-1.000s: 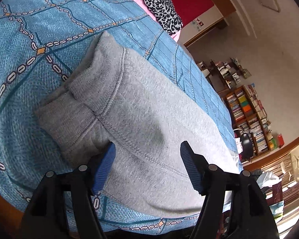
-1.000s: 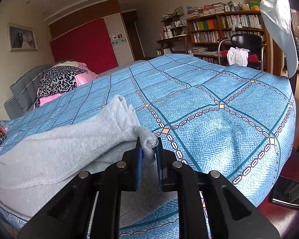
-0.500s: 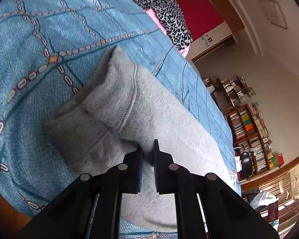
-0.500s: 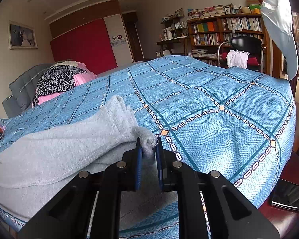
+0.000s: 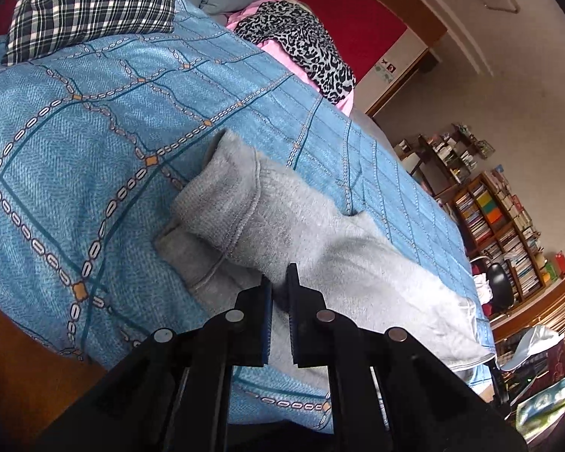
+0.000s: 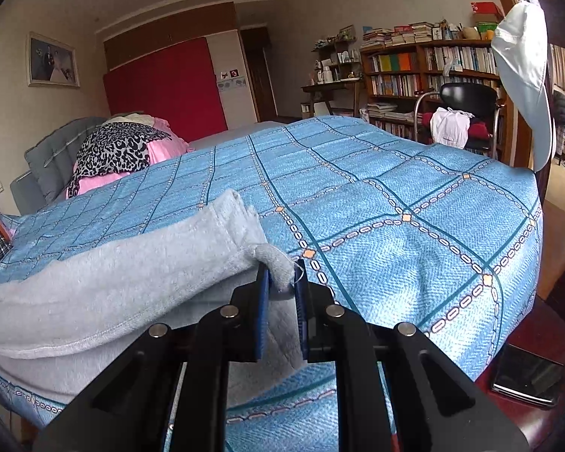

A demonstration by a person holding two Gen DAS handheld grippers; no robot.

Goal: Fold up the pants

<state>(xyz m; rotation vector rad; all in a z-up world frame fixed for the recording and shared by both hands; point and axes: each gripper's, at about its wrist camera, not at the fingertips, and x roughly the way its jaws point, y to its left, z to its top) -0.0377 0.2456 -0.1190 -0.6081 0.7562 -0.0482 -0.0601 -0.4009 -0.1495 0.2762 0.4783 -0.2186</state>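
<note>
Lying across the near edge of the blue bedspread [image 6: 414, 196]: grey fleece pants [image 5: 320, 233], soft, light and floppy, likely sagging between the two holds. Left gripper [image 5: 278, 290] pinching a fold of fleece near the ribbed cuff end, jaws nearly together. Right gripper [image 6: 280, 282] clamping a small tuft at the far corner, lifting it slightly. Probably best gripping at hems and seams, where the cloth is thicker. Hiding under the upper layer: the lower leg. Blocked by the gripper bodies: the nearest edge of the pants.
</note>
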